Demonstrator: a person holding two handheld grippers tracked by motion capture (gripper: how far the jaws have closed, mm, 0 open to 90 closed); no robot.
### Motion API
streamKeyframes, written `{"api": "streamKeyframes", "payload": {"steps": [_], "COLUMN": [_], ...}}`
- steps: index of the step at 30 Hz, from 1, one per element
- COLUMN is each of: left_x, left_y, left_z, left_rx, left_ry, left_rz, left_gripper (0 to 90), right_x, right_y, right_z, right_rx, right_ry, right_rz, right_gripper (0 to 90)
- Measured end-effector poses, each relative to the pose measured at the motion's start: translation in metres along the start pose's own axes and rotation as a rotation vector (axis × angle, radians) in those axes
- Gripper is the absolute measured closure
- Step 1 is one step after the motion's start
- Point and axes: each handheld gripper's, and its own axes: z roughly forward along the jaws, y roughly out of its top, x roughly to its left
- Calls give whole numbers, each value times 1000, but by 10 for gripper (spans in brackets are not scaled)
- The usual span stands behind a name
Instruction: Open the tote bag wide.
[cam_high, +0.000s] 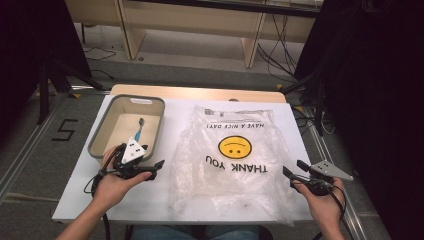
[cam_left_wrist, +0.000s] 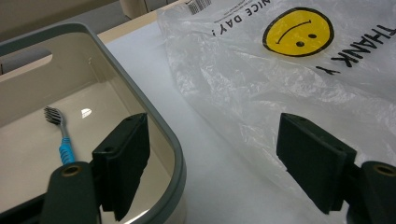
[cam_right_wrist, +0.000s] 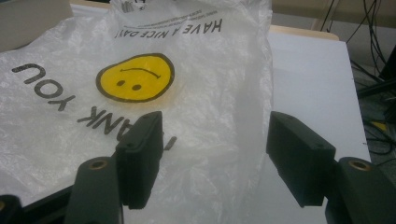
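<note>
A clear plastic bag (cam_high: 230, 160) with a yellow smiley face and "THANK YOU" print lies flat on the white table (cam_high: 150, 195). To its left stands a grey bin (cam_high: 100, 131), and a blue-handled toothbrush (cam_high: 139, 128) lies inside it. My left gripper (cam_high: 150, 167) hovers open by the bin's near right corner, left of the bag. In the left gripper view the bin rim (cam_left_wrist: 154, 116) runs between the jaws, the toothbrush (cam_left_wrist: 63, 135) lies far left and the bag (cam_left_wrist: 261, 84) spreads right. My right gripper (cam_high: 295, 170) is open at the bag's right edge, with the bag (cam_right_wrist: 154, 93) ahead of its jaws.
The table's front edge runs just below both hands. Beyond the far edge is grey floor with a wooden bench (cam_high: 200, 22) and cables (cam_high: 280, 47). Black stands and drapes flank both sides. A "5" is marked on the floor (cam_high: 65, 129) at left.
</note>
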Motion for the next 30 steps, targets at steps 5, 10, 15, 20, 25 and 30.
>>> {"api": "streamKeyframes", "payload": {"steps": [5,10,15,20,25,30], "left_x": [-3,-11,-22,-40,-64,-82], "left_y": [1,4,4,6,5,1], "left_z": [-1,0,1,3,9,20], "left_rx": [-1,-3,10,48,81,125], "left_ry": [-5,-24,-59,-133,-222,-271], "left_rz": [5,14,33,65,88,126], "left_gripper": [255,255,264,273,270,261], "right_x": [-1,-1,-3,-6,-8,-10], "right_y": [0,0,-1,-1,-2,-4], "right_z": [0,0,1,3,5,6], "right_rx": [9,16,27,56,75,99], "right_ry": [-3,-11,-18,-32,-39,-44], "right_rz": [4,13,16,30,52,59], "right_gripper": [371,372,371,363,355,355]}}
